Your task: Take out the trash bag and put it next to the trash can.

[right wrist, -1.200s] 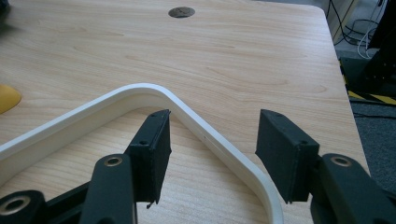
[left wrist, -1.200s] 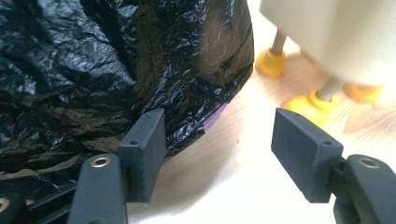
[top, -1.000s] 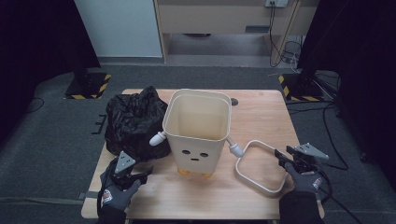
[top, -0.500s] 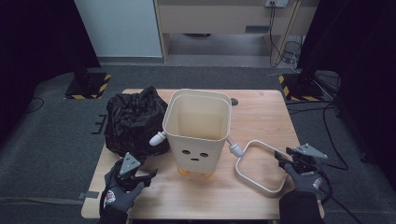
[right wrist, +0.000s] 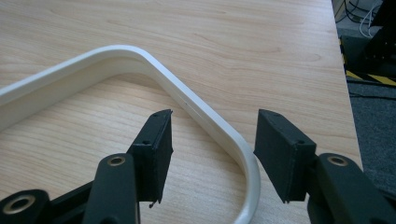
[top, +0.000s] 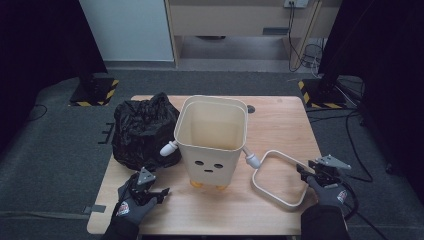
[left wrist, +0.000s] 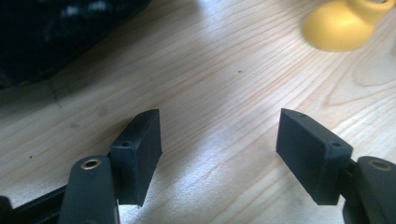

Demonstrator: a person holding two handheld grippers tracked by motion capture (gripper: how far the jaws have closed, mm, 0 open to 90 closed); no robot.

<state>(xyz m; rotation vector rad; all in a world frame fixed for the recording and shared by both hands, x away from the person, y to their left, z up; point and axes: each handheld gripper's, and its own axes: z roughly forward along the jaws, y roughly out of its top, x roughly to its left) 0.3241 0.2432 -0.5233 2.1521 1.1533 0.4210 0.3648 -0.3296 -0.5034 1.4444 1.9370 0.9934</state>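
Left tool (top: 159, 192) now lower, nearer table (top: 280, 120), jaws just widened

No legible text or numbers; logos on both gloves (top: 131, 209) too blurred.

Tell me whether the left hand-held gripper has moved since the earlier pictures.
Yes. The left hand-held gripper has sunk toward the table's near edge, away from the black bag; its jaws just opened further, empty.

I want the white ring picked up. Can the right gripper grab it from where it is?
Probably yes. The right gripper is open, and the white ring already runs between its fingers on the table, with nothing in between.
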